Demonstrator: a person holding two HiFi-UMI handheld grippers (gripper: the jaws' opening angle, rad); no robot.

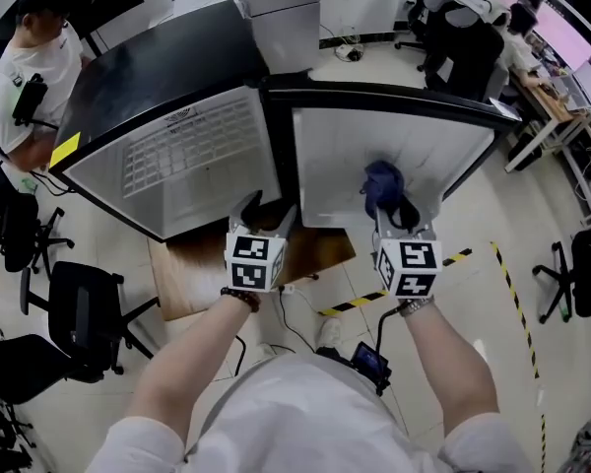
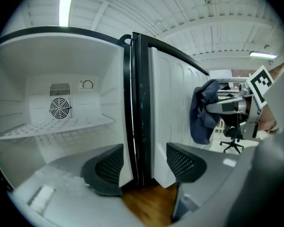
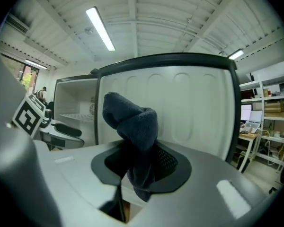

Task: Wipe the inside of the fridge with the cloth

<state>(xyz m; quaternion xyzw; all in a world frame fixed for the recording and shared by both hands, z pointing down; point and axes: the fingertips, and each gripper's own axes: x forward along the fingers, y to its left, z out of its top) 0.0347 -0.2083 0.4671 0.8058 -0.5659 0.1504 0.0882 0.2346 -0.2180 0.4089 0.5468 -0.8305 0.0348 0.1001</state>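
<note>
Nearest, the person's two forearms are seen reaching forward, a gripper held in each hand. The left gripper (image 1: 268, 213) (image 2: 144, 162) is held with its jaws well apart and nothing is clamped between them; through the gap the wooden board (image 1: 192, 269) under the fridge and the black front edge where the cabinet meets the door are seen. Whether a pad touches that edge cannot be told. The right gripper (image 1: 394, 213) (image 3: 141, 167) is closed narrowly on the cloth (image 1: 381, 181) (image 3: 132, 122) (image 2: 204, 110), a dark blue one; it is pinched between the pads, its bunched top standing up above the jaws and a short end hanging below them. The cloth is held just in front of the white inner face of the open door (image 1: 394, 141) (image 3: 189, 108); contact with the door cannot be made out.

Beyond the grippers, the fridge (image 1: 177, 77) is seen with its compartment open to the left of the door. A white wire shelf (image 2: 57, 126) is fitted across the compartment, and a round fan grille (image 2: 60, 109) is set in the back wall above it. Yellow and black tape (image 1: 350, 304) is laid on the floor to the right of the board. An office chair (image 1: 84, 313) is placed to the left, and farther off a second person (image 1: 25, 77) in a white shirt is seen beside the fridge.
</note>
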